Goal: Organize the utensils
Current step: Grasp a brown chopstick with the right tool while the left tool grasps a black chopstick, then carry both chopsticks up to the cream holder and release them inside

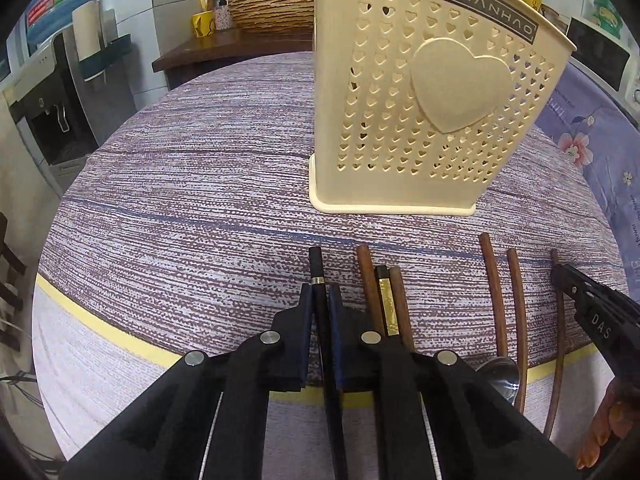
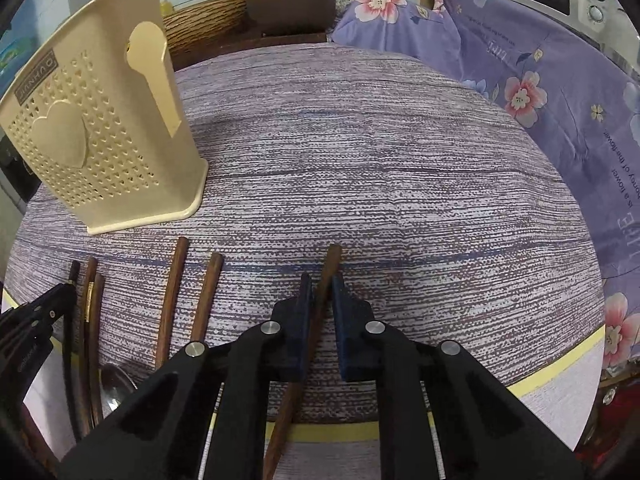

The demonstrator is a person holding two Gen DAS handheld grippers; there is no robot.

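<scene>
1. Utensils lie in a row along the lower frame on the surface (image 1: 180, 208); the holder (image 1: 420, 92) stands upright beyond them at upper right.
2. Left tool (image 1: 320, 292) is narrow around a black chopstick (image 1: 316, 264); right tool (image 2: 320, 284) is narrow around a brown chopstick (image 2: 331, 260).
3. Risk, as I judge it: either thin stick may pivot or slip when lifted, or snag the holder's rim.
4. Whether the pads truly pinch is unclear; the holder's opening is cut off, and the spoon (image 1: 500, 376) is partly hidden.
</scene>
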